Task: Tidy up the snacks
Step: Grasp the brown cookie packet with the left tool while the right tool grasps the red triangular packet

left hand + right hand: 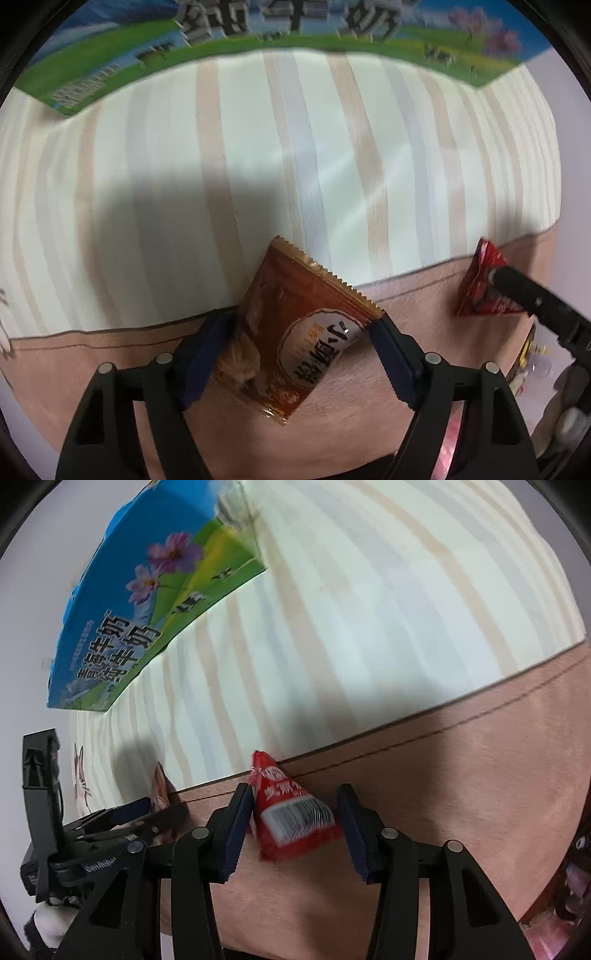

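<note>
The left claw (301, 325) points steeply down at the bed, its pads pressing opposite edges of a brown snack packet (295, 332), which it grasps. The packet's long axis runs slantwise across the jaws. Far ahead stands a milk carton box (258, 33) on the striped sheet (295, 147). To its right, the right claw (295, 823) straddles a smaller red triangular packet (291, 812); only its left pad touches, the right stands clear, so it looks released. Each claw is nearest its own packet.
</note>
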Motion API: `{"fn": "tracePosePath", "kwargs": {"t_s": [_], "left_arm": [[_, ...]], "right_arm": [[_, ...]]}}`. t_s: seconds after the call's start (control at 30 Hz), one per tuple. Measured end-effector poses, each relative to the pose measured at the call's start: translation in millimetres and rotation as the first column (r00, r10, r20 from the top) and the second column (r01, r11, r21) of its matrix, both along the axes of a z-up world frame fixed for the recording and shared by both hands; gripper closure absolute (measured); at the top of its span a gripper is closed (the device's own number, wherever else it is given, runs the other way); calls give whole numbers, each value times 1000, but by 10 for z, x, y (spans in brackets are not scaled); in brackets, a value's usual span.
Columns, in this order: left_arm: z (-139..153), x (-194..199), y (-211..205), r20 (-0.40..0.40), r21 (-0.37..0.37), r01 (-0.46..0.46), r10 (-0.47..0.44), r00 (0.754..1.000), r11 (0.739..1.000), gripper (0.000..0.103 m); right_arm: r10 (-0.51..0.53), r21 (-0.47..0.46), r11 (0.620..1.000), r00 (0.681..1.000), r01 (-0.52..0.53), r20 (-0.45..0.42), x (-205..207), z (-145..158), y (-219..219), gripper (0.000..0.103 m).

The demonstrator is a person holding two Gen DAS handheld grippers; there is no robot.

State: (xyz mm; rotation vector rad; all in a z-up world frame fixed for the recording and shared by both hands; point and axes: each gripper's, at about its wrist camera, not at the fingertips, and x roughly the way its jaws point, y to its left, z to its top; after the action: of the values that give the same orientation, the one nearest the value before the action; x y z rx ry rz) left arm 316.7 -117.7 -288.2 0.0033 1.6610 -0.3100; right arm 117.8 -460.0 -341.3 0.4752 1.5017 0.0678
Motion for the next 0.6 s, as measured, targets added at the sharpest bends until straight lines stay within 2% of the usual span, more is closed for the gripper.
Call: {"fn": "tracePosePath", "kwargs": {"t_s": [0.07, 0.13, 0.3, 0.33, 0.4, 0.47, 0.53, 0.6], "left_arm": [[-109, -42, 78, -1, -6, 41, -41, 999, 999, 22], [-169, -54, -22, 0, 4, 97, -97, 995, 995, 21], [-163, -168, -153, 29, 57, 207, -209, 978, 977, 22], [-143, -204, -182, 41, 68, 205, -208, 977, 976, 25], [-172, -290, -268, 67, 94, 182, -189, 980, 979, 43], [-131, -328, -189, 74, 80, 129, -135, 988, 988, 48], [-123, -325, -99, 74, 66, 80, -85, 994, 995, 49], [-90, -461, -9, 78, 53, 22, -26, 997, 998, 49]], "right_arm": [[20, -5, 1000, 1000, -20, -5, 31, -12, 51, 36], [52, -22, 998, 999, -52, -11, 73, -25, 165, 29], [110, -67, 992, 994, -111, -17, 112, -49, 384, 27], [118, -79, 990, 993, -119, -15, 112, -54, 414, 27], [139, -105, 985, 990, -139, -11, 109, -61, 473, 29], [150, -142, 979, 989, -149, -6, 106, -63, 520, 39], [163, -172, 972, 987, -160, 1, 98, -77, 554, 48], [157, -179, 972, 988, -152, 13, 85, -85, 568, 50]]}}
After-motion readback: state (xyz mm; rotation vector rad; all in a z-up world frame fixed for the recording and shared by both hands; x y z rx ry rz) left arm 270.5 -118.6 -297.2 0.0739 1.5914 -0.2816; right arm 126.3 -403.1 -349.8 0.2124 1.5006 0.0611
